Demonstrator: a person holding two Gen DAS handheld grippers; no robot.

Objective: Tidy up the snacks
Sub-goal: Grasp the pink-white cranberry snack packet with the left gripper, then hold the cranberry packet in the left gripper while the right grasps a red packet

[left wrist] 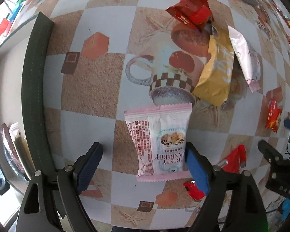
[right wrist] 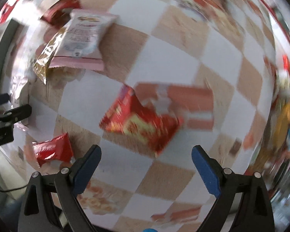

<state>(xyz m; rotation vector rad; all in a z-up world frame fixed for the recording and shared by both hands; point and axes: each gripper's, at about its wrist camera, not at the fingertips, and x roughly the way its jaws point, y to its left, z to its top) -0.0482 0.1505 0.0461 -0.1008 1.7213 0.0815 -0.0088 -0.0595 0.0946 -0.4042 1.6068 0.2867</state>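
In the left wrist view a pink and white cranberry crisp packet lies flat on the checked tablecloth. My left gripper points down over it, open; the packet's lower half sits between the jaws, against the right finger, and the left finger stands well clear. The right wrist view is blurred. There my right gripper is open and empty above a red and yellow snack packet lying just ahead of its fingertips.
A gold packet, a red packet and a silvery pink packet lie heaped at the upper right. Small red packets lie near my right finger. A dark green bin rim runs down the left, with packets inside.
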